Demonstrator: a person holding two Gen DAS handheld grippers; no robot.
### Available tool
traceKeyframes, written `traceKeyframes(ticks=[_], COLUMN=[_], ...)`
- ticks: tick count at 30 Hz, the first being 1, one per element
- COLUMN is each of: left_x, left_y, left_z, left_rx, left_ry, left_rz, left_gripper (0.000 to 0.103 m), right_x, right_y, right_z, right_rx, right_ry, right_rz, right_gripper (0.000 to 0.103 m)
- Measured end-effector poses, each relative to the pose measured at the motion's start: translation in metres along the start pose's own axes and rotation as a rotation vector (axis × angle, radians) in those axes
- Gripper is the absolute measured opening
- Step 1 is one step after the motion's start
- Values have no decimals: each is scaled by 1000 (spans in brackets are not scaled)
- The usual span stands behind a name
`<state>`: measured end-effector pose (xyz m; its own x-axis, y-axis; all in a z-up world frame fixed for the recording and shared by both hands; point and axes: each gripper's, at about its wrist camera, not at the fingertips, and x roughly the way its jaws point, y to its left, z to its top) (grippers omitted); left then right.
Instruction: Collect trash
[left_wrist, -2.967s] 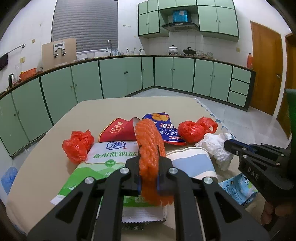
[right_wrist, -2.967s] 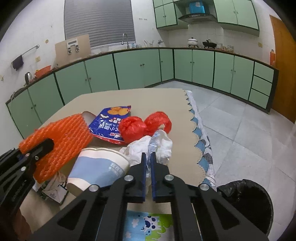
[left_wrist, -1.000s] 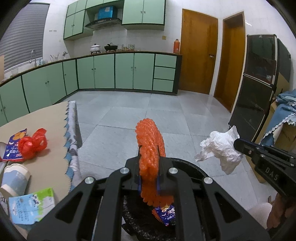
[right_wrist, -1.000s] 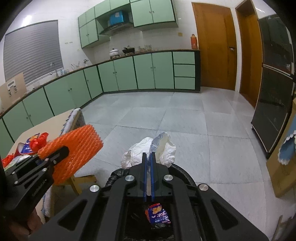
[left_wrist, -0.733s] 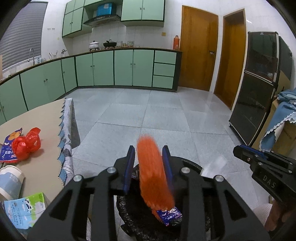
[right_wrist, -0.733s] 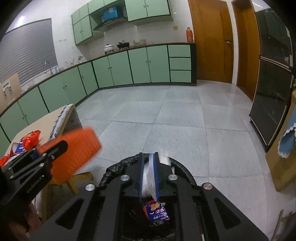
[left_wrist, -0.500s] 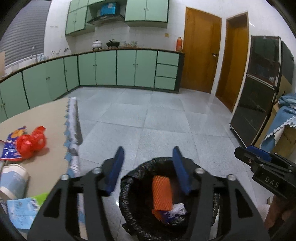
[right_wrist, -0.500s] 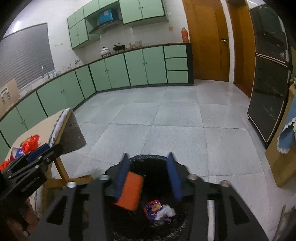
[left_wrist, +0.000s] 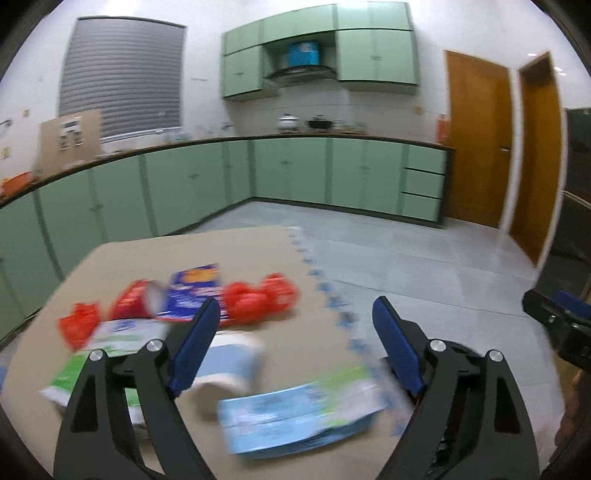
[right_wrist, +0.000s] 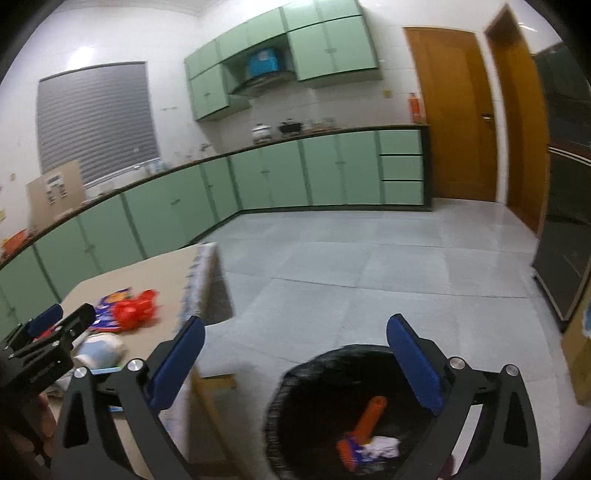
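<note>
A kitchen with pale green cupboards is seen from two hand-held claws, both pictures blurred. The left claw (left_wrist: 295, 325) is spread wide and its jaws are opening, with nothing gripped between them; it is pointed down toward a tan table (left_wrist: 236, 251) strewn with rubbish. On that table a crumpled red plastic bag (left_wrist: 260, 302) is seen near the far middle, a blue snack wrapper (left_wrist: 194, 291) just left of it, a red paper cup (left_wrist: 135, 304) lying on its side beside that, and another small red bag (left_wrist: 79, 326) at the far left. Nearer the claw a white and blue paper cup (left_wrist: 229, 365) lies tipped over, a green and white packet (left_wrist: 107, 354) is partly hidden behind the left finger, and a light blue packet (left_wrist: 299, 413) lies closest — its print cannot be read. The right claw (right_wrist: 295, 343) is likewise spread, its jaws opening and empty, and is held above a bin lined with a black bag (right_wrist: 295, 391) that stands on the grey tiled floor just beside the table's edge. Inside the bin an orange mesh sleeve (right_wrist: 365, 424) is seen leaning, with a white tissue wad (right_wrist: 384, 448) and a scrap of blue wrapper beside it. The left claw also shows at the left edge of the right view, over the table.
</note>
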<state>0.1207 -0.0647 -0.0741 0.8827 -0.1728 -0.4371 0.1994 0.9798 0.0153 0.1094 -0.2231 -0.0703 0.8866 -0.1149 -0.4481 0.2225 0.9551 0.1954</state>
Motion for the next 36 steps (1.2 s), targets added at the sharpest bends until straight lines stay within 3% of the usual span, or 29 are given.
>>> traceKeyframes(ticks=[7, 20, 25, 36], left_x=[-27, -53, -47, -24], left_y=[64, 150, 173, 186], left_z=[-10, -40, -49, -64], left_rx=[-34, -101, -135, -202], left_ry=[8, 65, 99, 169], left_rz=[156, 313, 302, 175], left_gripper=[84, 88, 89, 89], right_x=[8, 14, 14, 23], right_y=[66, 131, 153, 173], right_z=[-13, -36, -41, -49], right_rx=[-73, -154, -208, -270], right_ry=[26, 60, 52, 80], right_rz=[115, 192, 208, 211], right_gripper=[97, 97, 97, 97])
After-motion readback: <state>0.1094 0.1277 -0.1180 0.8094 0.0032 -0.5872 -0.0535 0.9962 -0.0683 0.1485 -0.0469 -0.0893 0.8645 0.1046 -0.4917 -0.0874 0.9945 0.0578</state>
